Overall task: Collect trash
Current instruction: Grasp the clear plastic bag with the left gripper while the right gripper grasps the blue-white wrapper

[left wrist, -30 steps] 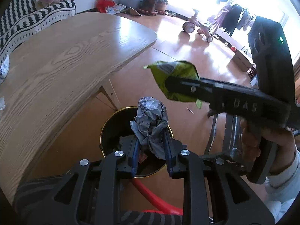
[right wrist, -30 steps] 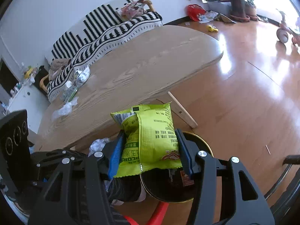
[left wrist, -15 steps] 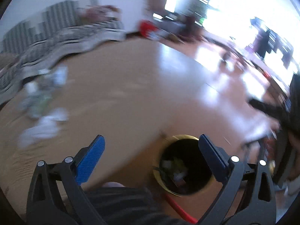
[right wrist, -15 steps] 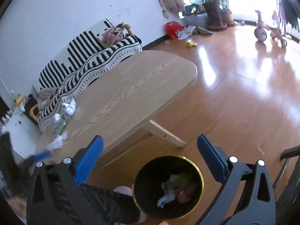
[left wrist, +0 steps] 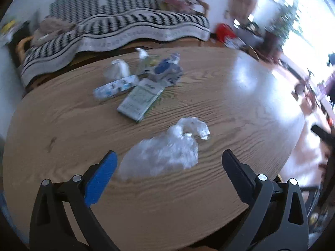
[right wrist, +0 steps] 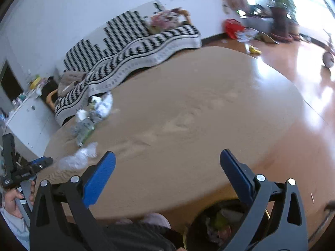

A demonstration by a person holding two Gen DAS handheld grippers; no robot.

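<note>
My left gripper [left wrist: 168, 159] is open over the wooden table [left wrist: 219, 96], with a crumpled clear plastic wrap [left wrist: 167, 150] lying just beyond and between its fingers, untouched. Farther back lie a green-white box [left wrist: 140, 98], a white-blue packet [left wrist: 115, 86] and a pile of bottles and wrappers [left wrist: 165, 69]. My right gripper [right wrist: 167, 161] is open and empty above the table's near edge. The black bin [right wrist: 222, 221] with a gold rim sits below it, holding crumpled trash. In the right wrist view the clear plastic wrap [right wrist: 77, 156] and bottles [right wrist: 85, 125] lie at the left.
A black-and-white striped sofa [left wrist: 125, 21] stands behind the table. A hand holding the left gripper's handle [right wrist: 16, 190] shows at the right wrist view's left edge. Shiny wood floor [right wrist: 309, 79] with plants and toys stretches to the right.
Both grippers let go of their trash over the bin, the crumpled paper and the green bag, and opened wide. Both then swung up from the bin toward the tabletop.
</note>
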